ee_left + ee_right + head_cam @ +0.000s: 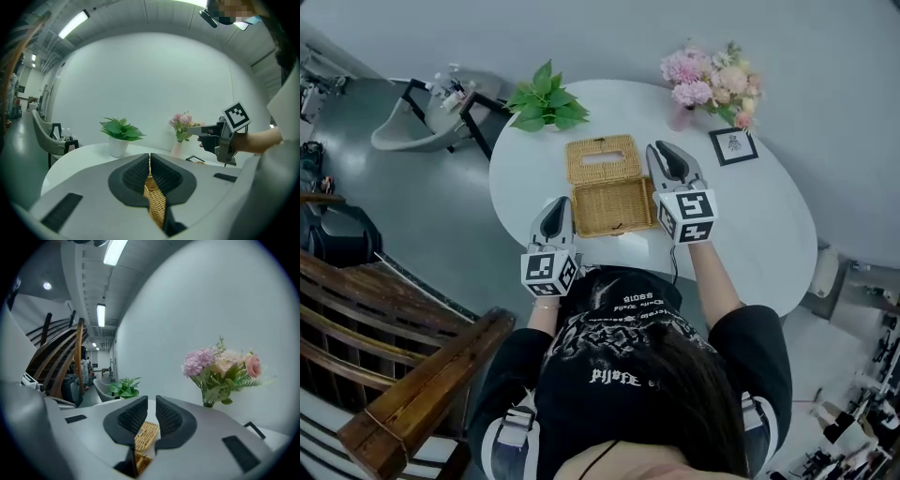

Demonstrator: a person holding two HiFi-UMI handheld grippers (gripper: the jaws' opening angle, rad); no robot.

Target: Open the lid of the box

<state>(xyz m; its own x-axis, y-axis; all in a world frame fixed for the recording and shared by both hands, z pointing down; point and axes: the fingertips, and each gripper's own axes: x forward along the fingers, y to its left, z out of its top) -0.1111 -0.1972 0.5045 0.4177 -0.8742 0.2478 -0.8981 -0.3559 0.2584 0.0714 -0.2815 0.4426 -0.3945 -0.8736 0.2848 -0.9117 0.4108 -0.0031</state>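
Observation:
An open wicker box stands in the middle of the round white table. Its lid, which has a slot, lies folded back flat behind it. My left gripper is at the box's left front corner. In the left gripper view its jaws are closed on a strip of the wicker wall. My right gripper lies along the right side of the box and lid. Its jaws stand slightly apart, with bare table between the pads and wicker below them.
A potted green plant stands at the table's far left. A vase of pink flowers and a small framed picture are at the far right. A grey chair stands beyond the table, and a wooden chair back is at my left.

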